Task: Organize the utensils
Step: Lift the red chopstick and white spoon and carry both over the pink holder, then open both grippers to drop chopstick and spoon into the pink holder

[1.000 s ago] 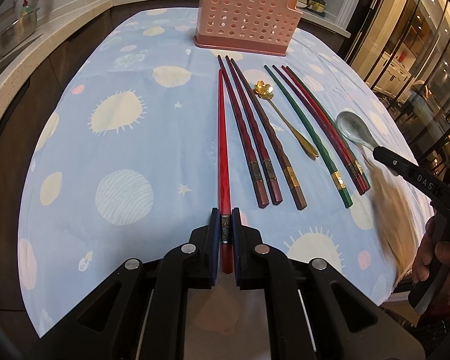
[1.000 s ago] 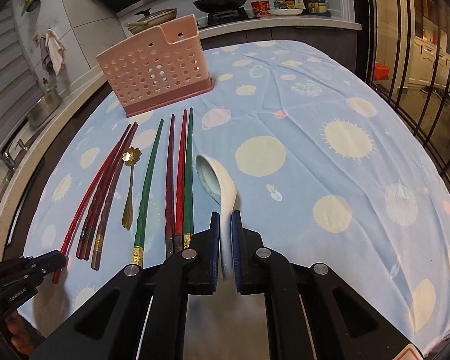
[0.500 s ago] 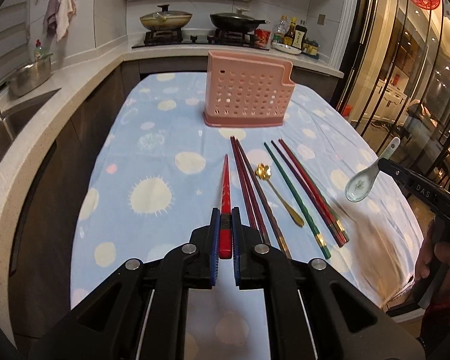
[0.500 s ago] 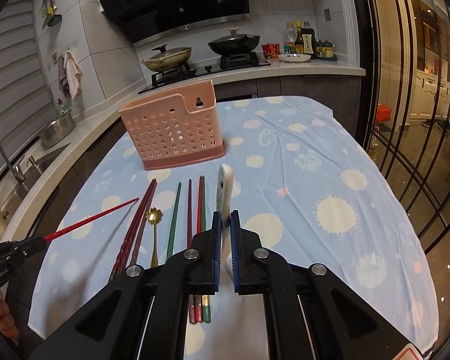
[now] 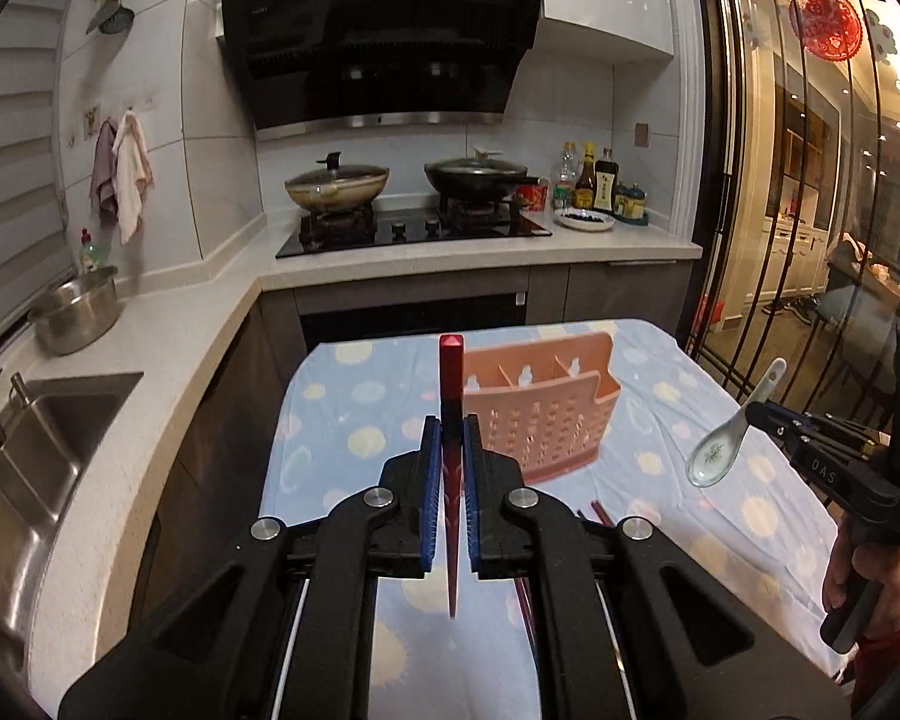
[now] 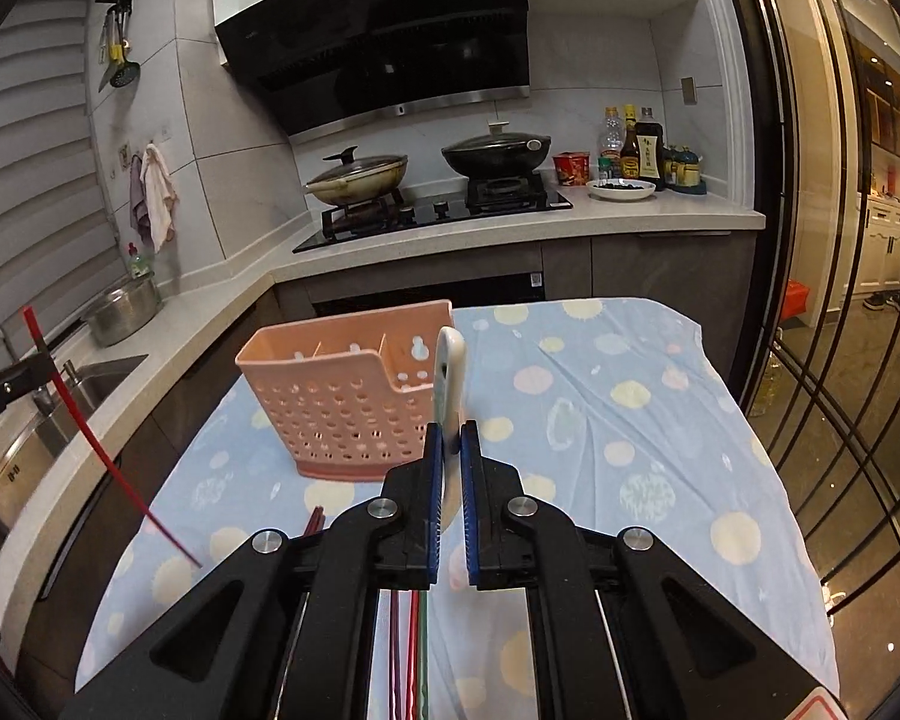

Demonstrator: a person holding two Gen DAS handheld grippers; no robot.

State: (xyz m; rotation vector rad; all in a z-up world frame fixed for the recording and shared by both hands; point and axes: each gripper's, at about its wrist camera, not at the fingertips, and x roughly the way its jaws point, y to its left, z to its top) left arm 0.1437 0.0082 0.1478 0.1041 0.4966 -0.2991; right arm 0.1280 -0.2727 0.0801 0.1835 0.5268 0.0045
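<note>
My left gripper (image 5: 448, 441) is shut on a red chopstick (image 5: 450, 378), held upright above the table with its thick end up; it also shows in the right wrist view (image 6: 99, 450). My right gripper (image 6: 448, 444) is shut on the handle of a white ceramic spoon (image 6: 450, 372), lifted with the bowl hanging down, as the left wrist view (image 5: 717, 456) shows. The pink perforated utensil holder (image 5: 546, 414) with several compartments stands on the table beyond both grippers (image 6: 354, 390). Other chopsticks (image 6: 411, 648) lie on the cloth under the right gripper.
The table carries a blue cloth with pale circles (image 6: 600, 420). A counter with a sink (image 5: 42, 438) runs along the left. A stove with two pans (image 5: 414, 204) is behind. A glass partition with black bars (image 6: 840, 300) is at the right.
Both grippers have risen higher and tilted up, carrying the red chopstick and the spoon off the table. The holder now sits lower in both views, seen from above its rim.
</note>
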